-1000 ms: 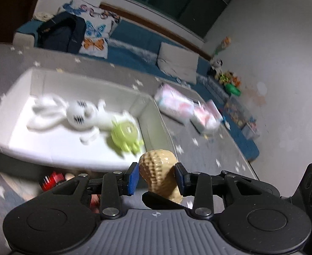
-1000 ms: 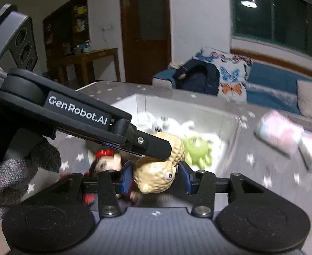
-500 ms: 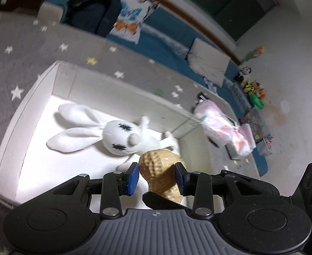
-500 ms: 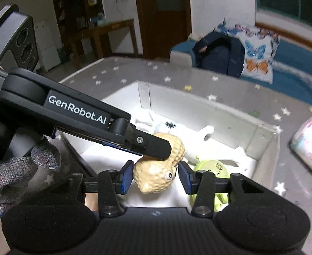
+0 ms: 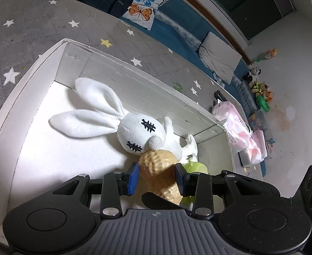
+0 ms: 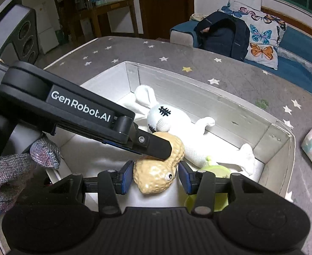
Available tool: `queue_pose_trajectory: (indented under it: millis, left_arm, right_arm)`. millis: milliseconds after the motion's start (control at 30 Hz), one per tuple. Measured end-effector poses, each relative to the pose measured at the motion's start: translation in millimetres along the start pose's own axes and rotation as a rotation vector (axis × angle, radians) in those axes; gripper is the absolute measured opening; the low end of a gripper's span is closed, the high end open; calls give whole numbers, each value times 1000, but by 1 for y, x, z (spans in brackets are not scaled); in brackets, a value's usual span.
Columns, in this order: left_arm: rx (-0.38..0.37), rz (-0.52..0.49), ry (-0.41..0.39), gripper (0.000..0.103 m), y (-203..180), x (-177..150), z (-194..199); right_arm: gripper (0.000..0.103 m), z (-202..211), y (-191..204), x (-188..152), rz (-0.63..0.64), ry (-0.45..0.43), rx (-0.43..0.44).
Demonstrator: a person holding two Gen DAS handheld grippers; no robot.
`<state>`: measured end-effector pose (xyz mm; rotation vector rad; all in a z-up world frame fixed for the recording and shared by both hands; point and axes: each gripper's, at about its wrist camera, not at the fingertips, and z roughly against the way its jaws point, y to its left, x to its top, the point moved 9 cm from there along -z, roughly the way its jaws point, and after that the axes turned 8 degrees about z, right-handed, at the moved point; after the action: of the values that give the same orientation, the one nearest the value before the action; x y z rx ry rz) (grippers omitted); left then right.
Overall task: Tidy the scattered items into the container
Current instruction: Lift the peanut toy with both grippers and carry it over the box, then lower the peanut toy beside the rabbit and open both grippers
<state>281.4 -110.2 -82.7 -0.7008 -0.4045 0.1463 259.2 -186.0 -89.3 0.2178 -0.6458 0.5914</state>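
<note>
Both grippers clamped on one peanut toy (image 5: 159, 165): left gripper (image 5: 157, 177) pinching one end, right gripper (image 6: 156, 175) the eyed end. Held over white box (image 5: 134, 73), just above plush rabbit (image 5: 139, 132) and green toy (image 6: 216, 169) lying inside.

The white rabbit (image 5: 139, 133) is knitted cloth with a fine, matt weave and black stitched eyes. The tan peanut toy (image 6: 158, 170) has a pebbled, faintly glossy skin. The container (image 5: 39, 63) looks like smooth white card. The grey star-printed mat (image 6: 177, 51) is matt and quilted. The glove (image 6: 17, 170) is speckled knit.
</note>
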Motion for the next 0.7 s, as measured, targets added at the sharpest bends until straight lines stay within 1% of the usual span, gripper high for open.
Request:
queue_pose_trajectory:
  millis: [200,467,700]
  left_arm:
    - [-8,0,7,39,2,-1,1]
    - [7,-34,-20,39,-1,0,8]
    - [10,-28,-28,39,0,0,15]
  right_arm:
    - [46,-7,-1,0,18,33,-4]
    - [46,-3,0,-1,18,29,-15]
    - [47,0,0,-2,11,16,-27]
